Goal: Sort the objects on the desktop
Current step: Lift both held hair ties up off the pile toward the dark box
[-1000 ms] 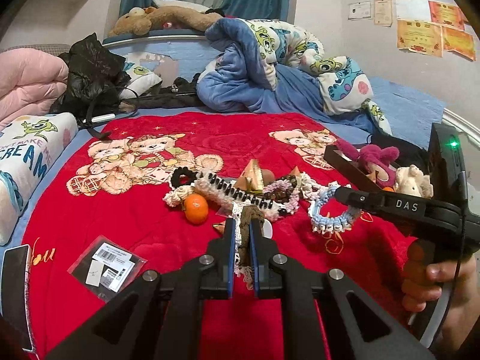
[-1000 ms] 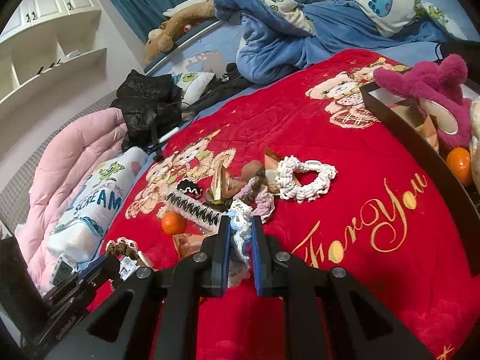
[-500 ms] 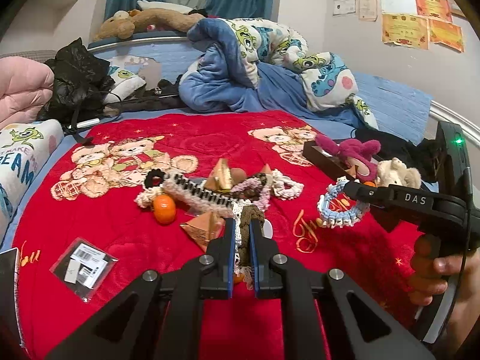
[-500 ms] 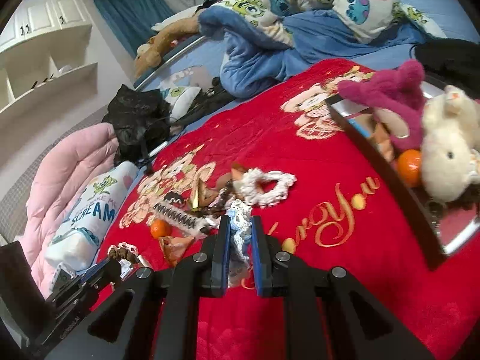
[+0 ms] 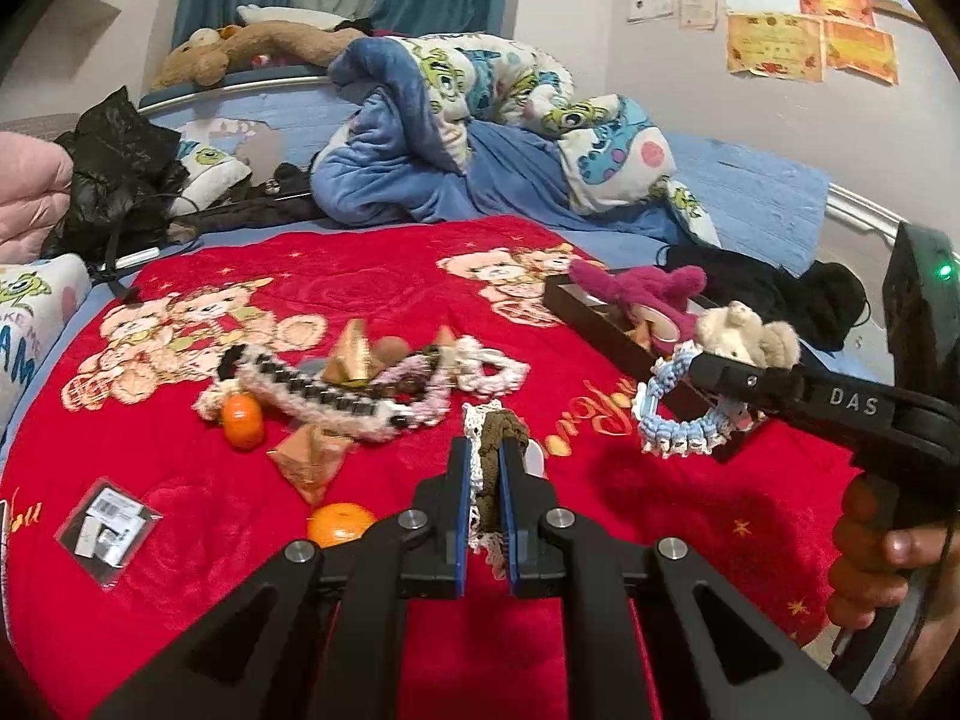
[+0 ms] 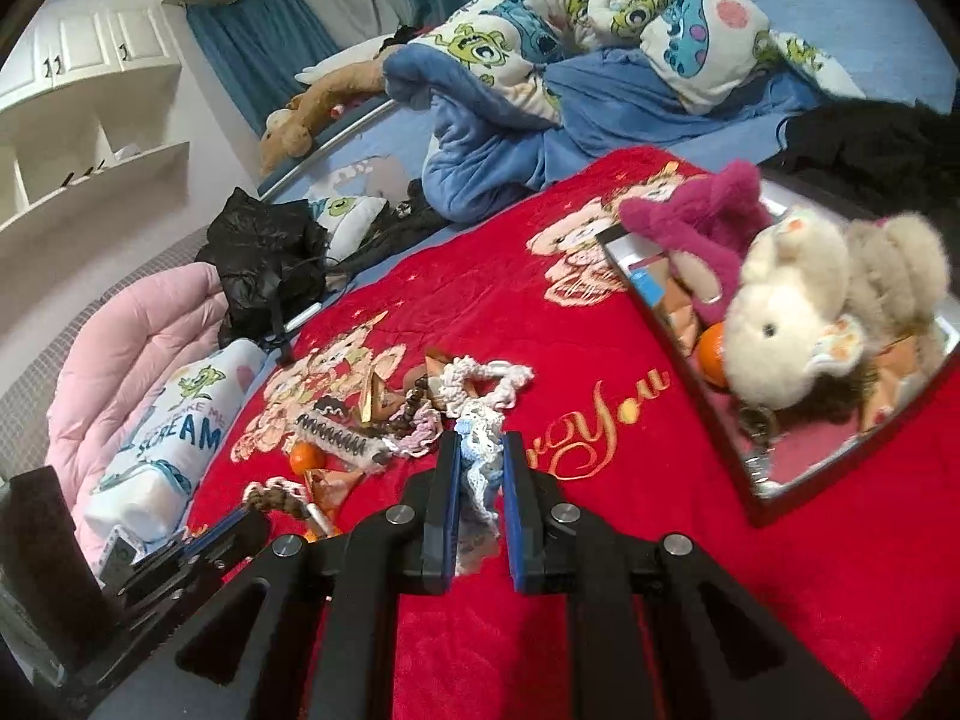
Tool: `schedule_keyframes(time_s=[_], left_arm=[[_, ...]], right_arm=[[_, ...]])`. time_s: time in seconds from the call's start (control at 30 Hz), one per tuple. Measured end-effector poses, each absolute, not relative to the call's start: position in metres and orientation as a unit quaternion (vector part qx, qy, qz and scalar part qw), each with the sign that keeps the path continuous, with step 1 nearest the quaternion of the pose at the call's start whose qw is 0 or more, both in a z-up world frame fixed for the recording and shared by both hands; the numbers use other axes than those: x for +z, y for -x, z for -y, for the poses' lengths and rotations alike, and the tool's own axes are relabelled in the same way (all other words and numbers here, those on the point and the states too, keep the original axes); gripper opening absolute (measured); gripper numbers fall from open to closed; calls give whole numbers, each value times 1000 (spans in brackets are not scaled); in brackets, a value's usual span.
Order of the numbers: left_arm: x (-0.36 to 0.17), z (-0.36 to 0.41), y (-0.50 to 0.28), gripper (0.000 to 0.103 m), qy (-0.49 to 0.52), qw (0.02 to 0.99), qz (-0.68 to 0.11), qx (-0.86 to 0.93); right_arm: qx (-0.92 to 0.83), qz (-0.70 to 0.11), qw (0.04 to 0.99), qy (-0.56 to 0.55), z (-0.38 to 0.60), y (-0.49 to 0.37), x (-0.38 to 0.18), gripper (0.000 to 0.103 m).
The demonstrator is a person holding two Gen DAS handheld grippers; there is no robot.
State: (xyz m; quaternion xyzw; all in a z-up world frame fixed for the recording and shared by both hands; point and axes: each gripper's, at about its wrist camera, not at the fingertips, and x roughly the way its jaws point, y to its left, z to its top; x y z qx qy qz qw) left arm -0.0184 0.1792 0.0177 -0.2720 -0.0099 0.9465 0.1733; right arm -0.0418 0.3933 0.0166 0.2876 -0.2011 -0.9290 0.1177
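L. gripper (image 5: 483,480) is being kept clenched on brown/white scrunchie (image 5: 495,438), lifted clear of red blanket (image 5: 660,516); R. gripper (image 6: 480,480) is clamping blue/white scrunchie (image 6: 480,450), prob. for dropping into tray (image 6: 690,372) w/ plush toys; both near tray.

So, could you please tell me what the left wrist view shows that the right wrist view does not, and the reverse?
Only the left wrist view shows the paper certificates on the wall and a clear plastic packet of tags.

Only the right wrist view shows the white built-in shelves and the dark tray's mirrored inside.

Both show the red bear-print blanket, the cream plush toy, the magenta plush toy, and each gripper shut on a crocheted hair tie: brown left, pale blue right.
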Motion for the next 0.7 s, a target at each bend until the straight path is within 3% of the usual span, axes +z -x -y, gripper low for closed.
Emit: schedule_keyframes(time_s=[0.37,0.7], left_arm=[[42,-237,11,9,249,166,-10,954],[57,-295,-26,9,229,256,-25,939]], right_arm=[[-940,211,86,-252,-426,3,32,14],[-947,232,33,-222,-476,-35,39,14]])
